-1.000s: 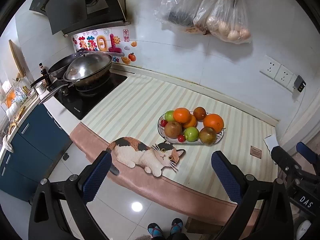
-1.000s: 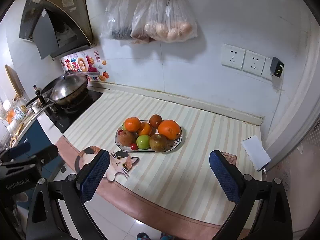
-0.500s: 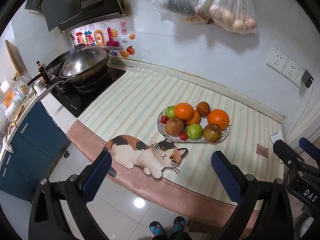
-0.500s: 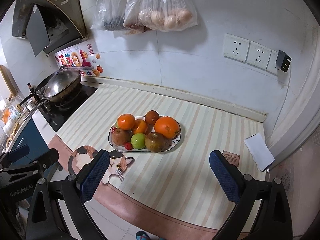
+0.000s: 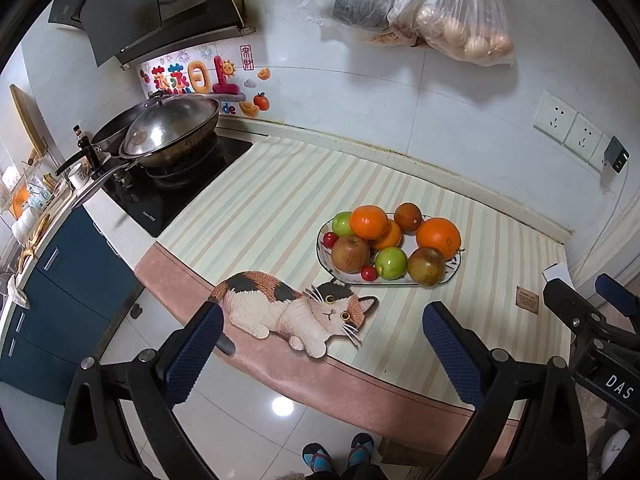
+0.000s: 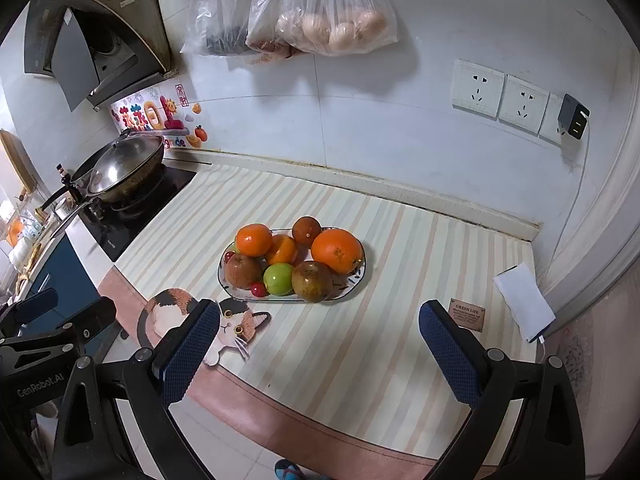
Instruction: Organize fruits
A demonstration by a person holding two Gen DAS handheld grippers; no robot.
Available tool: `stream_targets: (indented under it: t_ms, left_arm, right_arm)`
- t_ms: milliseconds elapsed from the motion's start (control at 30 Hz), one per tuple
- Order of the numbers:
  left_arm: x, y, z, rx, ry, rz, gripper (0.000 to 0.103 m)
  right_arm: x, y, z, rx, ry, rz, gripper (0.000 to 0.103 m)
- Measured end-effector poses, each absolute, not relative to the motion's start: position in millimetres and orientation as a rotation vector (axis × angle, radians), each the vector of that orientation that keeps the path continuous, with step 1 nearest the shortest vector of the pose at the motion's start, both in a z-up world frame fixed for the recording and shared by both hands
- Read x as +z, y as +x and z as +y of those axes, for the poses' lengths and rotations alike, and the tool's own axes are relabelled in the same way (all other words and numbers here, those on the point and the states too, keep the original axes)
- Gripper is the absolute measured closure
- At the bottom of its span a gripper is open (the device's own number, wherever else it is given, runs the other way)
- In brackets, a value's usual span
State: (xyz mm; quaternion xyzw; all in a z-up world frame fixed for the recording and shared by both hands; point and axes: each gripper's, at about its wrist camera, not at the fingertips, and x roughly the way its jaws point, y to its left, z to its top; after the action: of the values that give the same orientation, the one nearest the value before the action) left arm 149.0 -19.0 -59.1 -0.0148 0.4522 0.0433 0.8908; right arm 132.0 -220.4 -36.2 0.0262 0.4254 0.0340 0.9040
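Both tools hung off the near edge of the counter, above the floor. The left gripper (image 5: 320, 344) had its blue-padded fingers (image 5: 192, 352) spread wide, nothing between them. The right gripper (image 6: 316, 344) stood just as wide and equally empty; it also showed at the right border of the left wrist view.

The fruit plate (image 6: 354, 288) sat on the striped mat (image 6: 360, 360), about mid-counter, well beyond both sets of fingers. On it:
- large orange (image 6: 337, 250) at far right, the biggest piece
- second orange (image 6: 253, 239) at far left, resting atop the pile
- smaller orange fruit (image 6: 281, 249) between them, partly covered
- dark brown round fruit (image 6: 306, 231) at the far edge
- green apple (image 6: 278, 278) at the near edge, between two reddish-brown apples (image 6: 242, 270) and (image 6: 312, 281)
- another green apple (image 5: 342, 224), seen well only from the left wrist
- cherry tomato (image 6: 258, 289) at the near rim, one more (image 6: 229, 256) at the left rim

A cat-shaped mat (image 5: 296, 312) lay at the near edge, left of the plate and just short of it. A lidded wok (image 5: 172, 130) stood on the black cooktop (image 5: 168, 196) at far left. Plastic bags (image 6: 304, 12) hung on the wall above. White paper (image 6: 524, 300) and a small brown label (image 6: 467, 315) lay at the right.
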Motion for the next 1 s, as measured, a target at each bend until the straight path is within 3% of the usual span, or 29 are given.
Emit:
stream_targets:
  t_ms: [1000]
  left_arm:
    - [-59.1,149.4,-19.5,0.077,-0.028,0.937,0.001]
  right_arm:
    - [-41.9,131.5,-223.4,0.074,0.067,0.895,0.001]
